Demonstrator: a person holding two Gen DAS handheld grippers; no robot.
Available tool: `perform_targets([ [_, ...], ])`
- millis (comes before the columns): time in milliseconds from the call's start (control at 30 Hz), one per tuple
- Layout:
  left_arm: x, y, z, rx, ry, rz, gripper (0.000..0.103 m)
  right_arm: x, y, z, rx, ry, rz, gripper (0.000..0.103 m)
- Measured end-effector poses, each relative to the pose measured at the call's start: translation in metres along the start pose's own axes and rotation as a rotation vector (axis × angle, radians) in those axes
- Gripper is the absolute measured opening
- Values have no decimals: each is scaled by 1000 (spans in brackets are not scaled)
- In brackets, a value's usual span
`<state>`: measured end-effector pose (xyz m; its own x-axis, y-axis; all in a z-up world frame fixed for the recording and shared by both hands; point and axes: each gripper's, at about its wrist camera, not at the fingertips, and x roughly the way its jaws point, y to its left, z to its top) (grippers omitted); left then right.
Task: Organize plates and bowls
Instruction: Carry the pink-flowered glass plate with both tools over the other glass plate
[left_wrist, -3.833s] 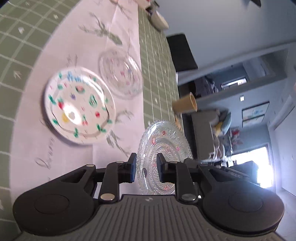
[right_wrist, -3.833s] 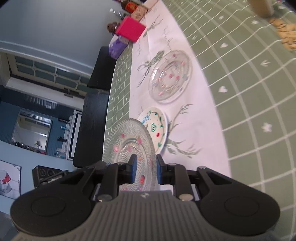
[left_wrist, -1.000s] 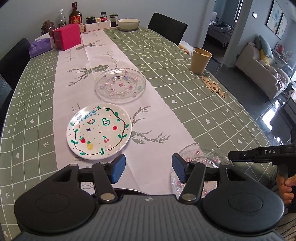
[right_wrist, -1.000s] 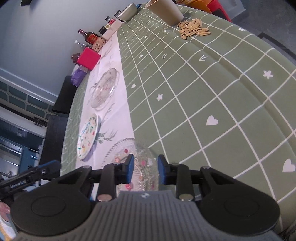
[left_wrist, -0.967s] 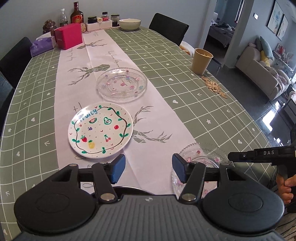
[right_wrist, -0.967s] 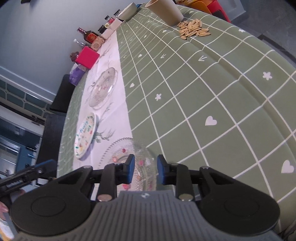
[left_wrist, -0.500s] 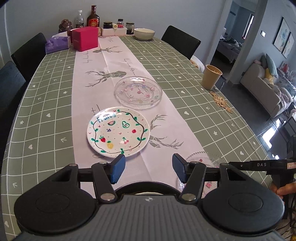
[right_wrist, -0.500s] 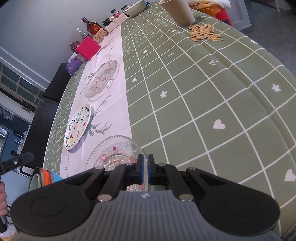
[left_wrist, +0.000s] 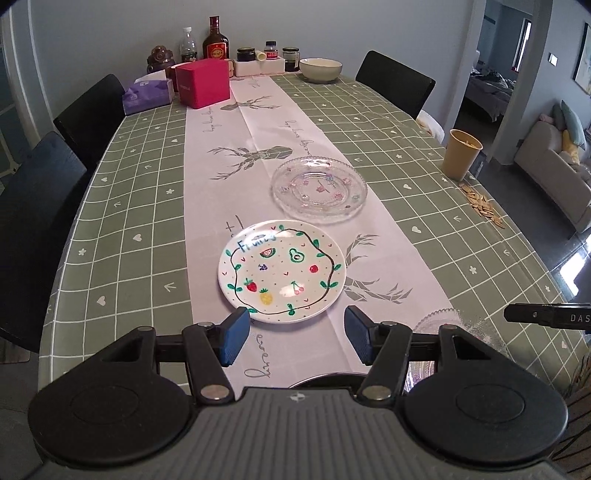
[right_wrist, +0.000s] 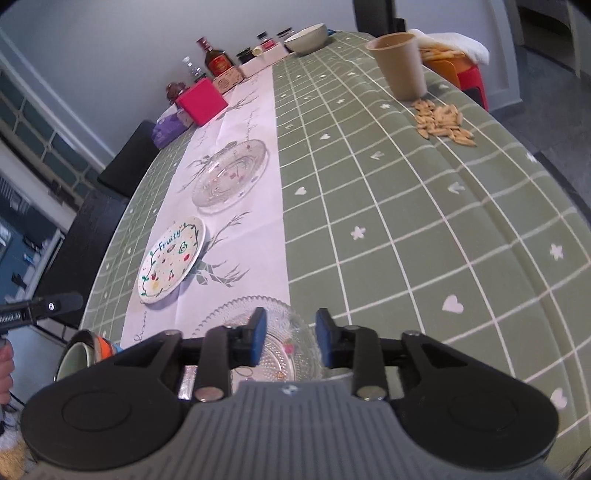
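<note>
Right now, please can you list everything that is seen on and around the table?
Fruit plate: one, white, on runner, near end.
Glass plate: one, clear, on runner, beyond it.
Patterned glass plate: one, clear, near edge.
Bowl: one, cream, far end.
Cup: one, tan, right edge.
Seeds: a pile, beside the cup.
Box: one, pink, far left.
Tissue pack: one, purple, beside the box.
Bottles and jars: several, far end.
Chairs: black, around the table.
Left gripper: open.
Right gripper: jaws just opening, above the patterned plate.
</note>
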<state>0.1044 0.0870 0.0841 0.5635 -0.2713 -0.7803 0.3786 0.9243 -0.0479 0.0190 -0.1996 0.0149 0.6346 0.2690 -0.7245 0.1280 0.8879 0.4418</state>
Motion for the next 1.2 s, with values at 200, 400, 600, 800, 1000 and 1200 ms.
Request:
perform_targets([
  [200, 6, 0, 11, -8, 14, 29, 73, 6, 11, 35, -58, 41, -8, 34],
  [400, 22, 3, 25, 29, 32, 48, 75, 28, 21, 69, -99, 51, 2, 35],
  [600, 44, 23, 44, -62, 30, 27, 74, 60, 23, 101, -65, 114, 23, 35],
  [800, 80, 40, 65, -113, 16, -93, 74, 100, 32, 139, -17, 114, 43, 36],
  [1000, 123, 47, 86, -153, -9, -167, 71, 139, 29, 162, 18, 92, 96, 37],
  [1200, 166, 57, 108, -177, 67, -179, 64, 176, 9, 177, 126, 136, 189, 44],
])
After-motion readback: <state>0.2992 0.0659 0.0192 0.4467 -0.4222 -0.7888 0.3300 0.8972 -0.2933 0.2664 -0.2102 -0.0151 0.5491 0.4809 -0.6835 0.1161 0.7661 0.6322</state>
